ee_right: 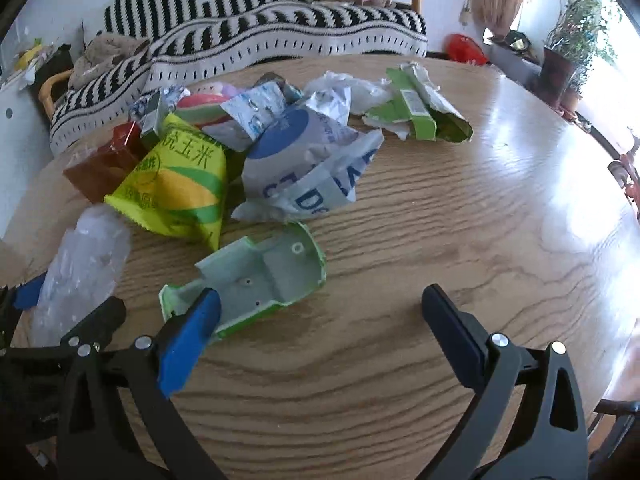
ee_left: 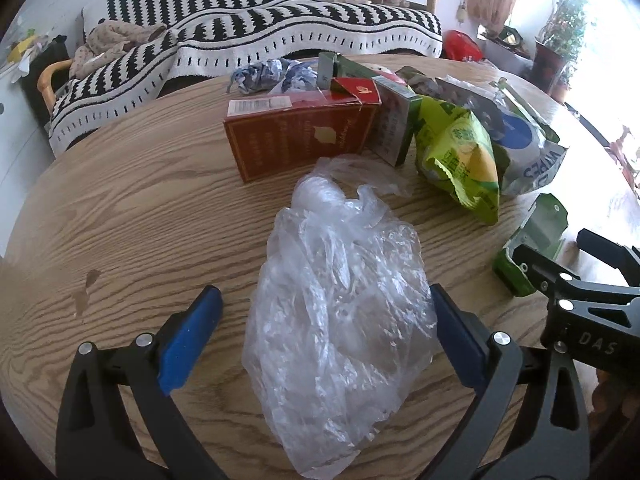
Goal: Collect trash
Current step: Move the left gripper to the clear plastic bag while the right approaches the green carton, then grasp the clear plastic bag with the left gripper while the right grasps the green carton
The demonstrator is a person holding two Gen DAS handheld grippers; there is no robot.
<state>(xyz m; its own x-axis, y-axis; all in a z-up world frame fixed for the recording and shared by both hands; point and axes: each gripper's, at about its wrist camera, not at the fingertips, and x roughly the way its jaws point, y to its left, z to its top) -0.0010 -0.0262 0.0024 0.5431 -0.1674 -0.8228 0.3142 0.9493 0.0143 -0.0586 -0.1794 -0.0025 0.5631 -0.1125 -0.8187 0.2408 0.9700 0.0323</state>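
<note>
My left gripper (ee_left: 326, 340) stands wide open over the wooden bench (ee_left: 132, 216), its 2 blue fingers (ee_left: 188, 344) set either side of a crumpled clear plastic bag (ee_left: 340, 320). The right-hand finger seems to brush the bag's edge, the left-hand one is well apart from it, so I have hold of nothing. The bag lies flat on the bench, its far end reaching toward a red carton (ee_left: 300, 136) that stands beyond it.

My right gripper (ee_right: 320, 328) is also spread wide and holds nothing. Its left finger (ee_right: 188, 340) sits at the near end of a green plastic shell (ee_right: 260, 280) lying hollow side up; whether it touches I cannot tell. The other finger hangs over bare wood, well apart from it.

Behind the shell the rest of the trash is heaped together: a yellow and green corn snack bag (ee_right: 180, 188), a white and blue wipes packet (ee_right: 312, 160) just beside it, and a torn green box (ee_right: 416, 116) farther back to the right. A sofa under a black and white striped blanket (ee_left: 280, 28) lies past the bench
</note>
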